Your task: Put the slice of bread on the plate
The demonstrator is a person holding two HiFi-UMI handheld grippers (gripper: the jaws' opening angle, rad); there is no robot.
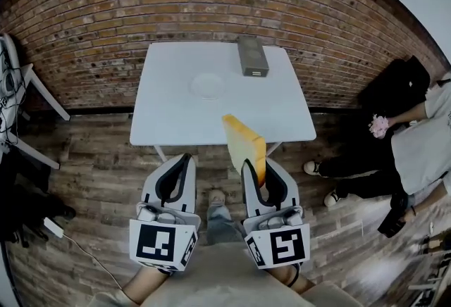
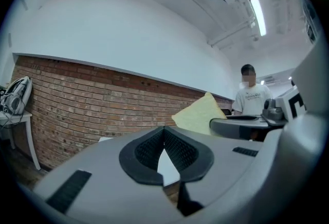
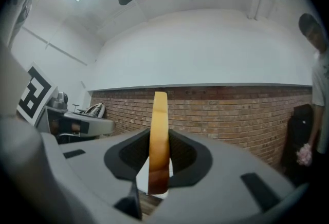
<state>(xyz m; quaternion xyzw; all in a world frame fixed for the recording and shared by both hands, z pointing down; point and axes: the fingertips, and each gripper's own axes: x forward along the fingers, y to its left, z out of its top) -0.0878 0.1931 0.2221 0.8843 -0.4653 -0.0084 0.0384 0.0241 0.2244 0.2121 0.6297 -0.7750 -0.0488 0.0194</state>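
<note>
A yellow slice of bread [image 1: 245,143] stands on edge between the jaws of my right gripper [image 1: 257,168], which is shut on it. In the right gripper view the bread [image 3: 158,115] shows edge-on, with a browner crust low between the pads. My left gripper [image 1: 184,158] is beside it, shut with nothing in it; in the left gripper view its pads [image 2: 177,148] meet at the top. Both grippers hang over the wooden floor, short of the white table [image 1: 176,115]. A small white plate [image 1: 208,85] sits on the table's far half.
A grey box [image 1: 252,55] lies at the table's back edge, right of the plate. A brick wall runs behind the table. A person [image 1: 423,136] sits at the right, and a white chair [image 1: 28,87] stands at the left.
</note>
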